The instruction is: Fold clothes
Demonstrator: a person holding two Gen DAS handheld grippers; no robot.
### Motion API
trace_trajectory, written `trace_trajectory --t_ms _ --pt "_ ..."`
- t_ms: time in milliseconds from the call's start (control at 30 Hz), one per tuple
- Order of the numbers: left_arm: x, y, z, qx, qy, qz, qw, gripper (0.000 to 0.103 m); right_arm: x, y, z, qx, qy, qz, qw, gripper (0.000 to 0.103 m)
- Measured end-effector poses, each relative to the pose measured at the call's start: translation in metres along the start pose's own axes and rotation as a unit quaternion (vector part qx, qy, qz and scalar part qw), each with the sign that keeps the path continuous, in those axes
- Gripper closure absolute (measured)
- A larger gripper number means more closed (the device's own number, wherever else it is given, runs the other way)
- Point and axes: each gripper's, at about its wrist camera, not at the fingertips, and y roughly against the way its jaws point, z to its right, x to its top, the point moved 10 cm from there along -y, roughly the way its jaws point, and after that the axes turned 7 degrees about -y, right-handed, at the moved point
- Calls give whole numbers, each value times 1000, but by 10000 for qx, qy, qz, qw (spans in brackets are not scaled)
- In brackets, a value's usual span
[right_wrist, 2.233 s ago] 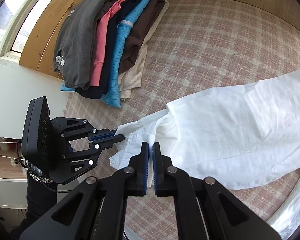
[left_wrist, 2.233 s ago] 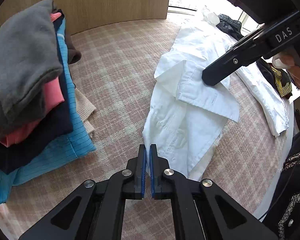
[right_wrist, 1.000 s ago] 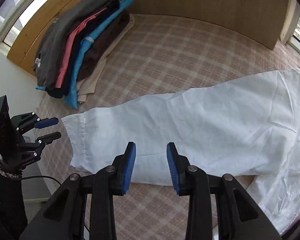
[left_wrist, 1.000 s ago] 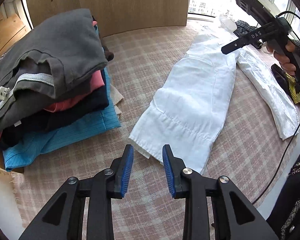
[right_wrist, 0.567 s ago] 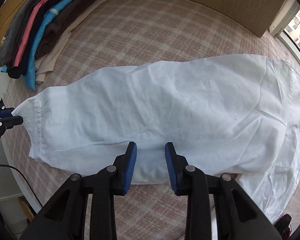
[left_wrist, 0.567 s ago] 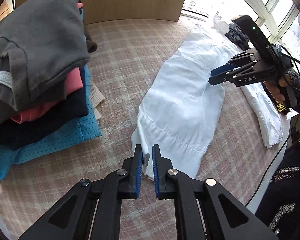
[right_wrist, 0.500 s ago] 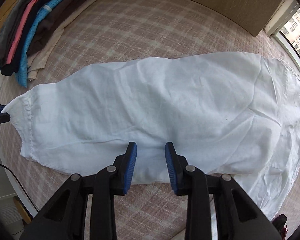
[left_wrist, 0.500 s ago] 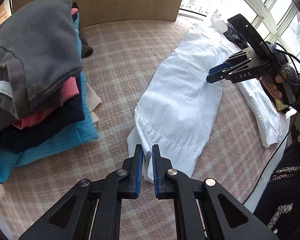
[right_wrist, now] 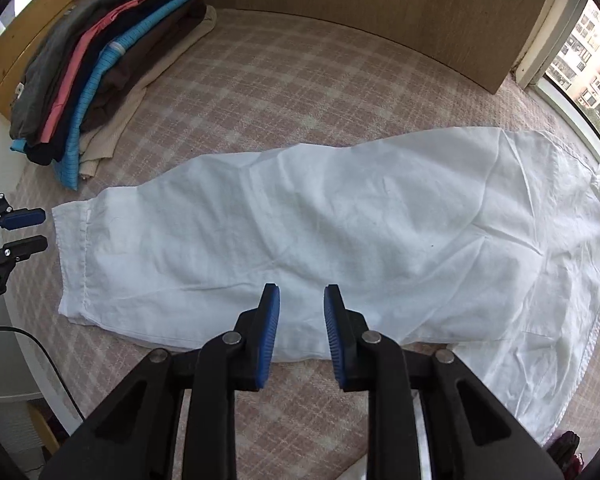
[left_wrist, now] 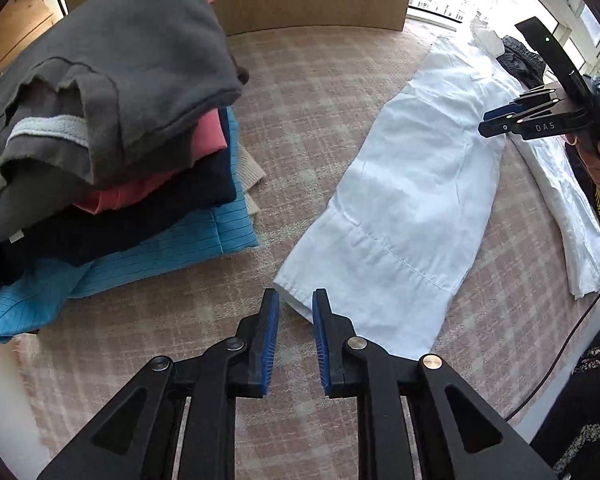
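A long white garment (right_wrist: 340, 232) lies spread flat on the pink plaid surface (right_wrist: 300, 92). In the left wrist view its hem corner (left_wrist: 296, 300) lies right at the tips of my left gripper (left_wrist: 295, 300), whose jaws are opening and do not press the cloth. That gripper also shows at the right wrist view's left edge as the left gripper (right_wrist: 36, 230), just off the hem. My right gripper (right_wrist: 302, 294) hovers over the garment's near long edge. Its jaws are closing with only cloth below them, nothing pinched. From the left wrist it appears as the right gripper (left_wrist: 488, 120) above the garment's far part.
A stack of folded clothes (left_wrist: 100, 120), grey on top, sits left of the garment. A second white garment (left_wrist: 572, 220) and dark clothing (left_wrist: 520, 60) lie on the right by the window. A wooden panel (right_wrist: 380, 8) backs the surface. A cable (left_wrist: 560, 360) hangs off the right edge.
My left gripper, shut on the hem corner half a second ago, has parted its jaws and the corner lies on the surface. The garment looks flatter and straighter. The right gripper stays over the near edge.
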Motion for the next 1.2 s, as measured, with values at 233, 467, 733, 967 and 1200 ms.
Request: trace_trajectory --t_ms 233,467,733,967,1200 --pt "3 5 74 -425 -860 61 9954 76 -31 -4 -43 224 624 -338 9972 88" --pt "-16 -21 108 -396 -1401 -354 9887 74 -61 17 -31 627 331 -611 9956 75" --pt "-13 -22 104 -592 -1185 -333 9906 79 -70 -20 -27 1243 -787 -908 9849 75" --pt "-10 -16 103 -749 -1025 -219 9917 79 -74 -37 7 566 -1248 -830 9871 103" --pt "-8 16 34 -241 -312 105 9992 74 -55 -3 -33 594 -614 -283 9959 100"
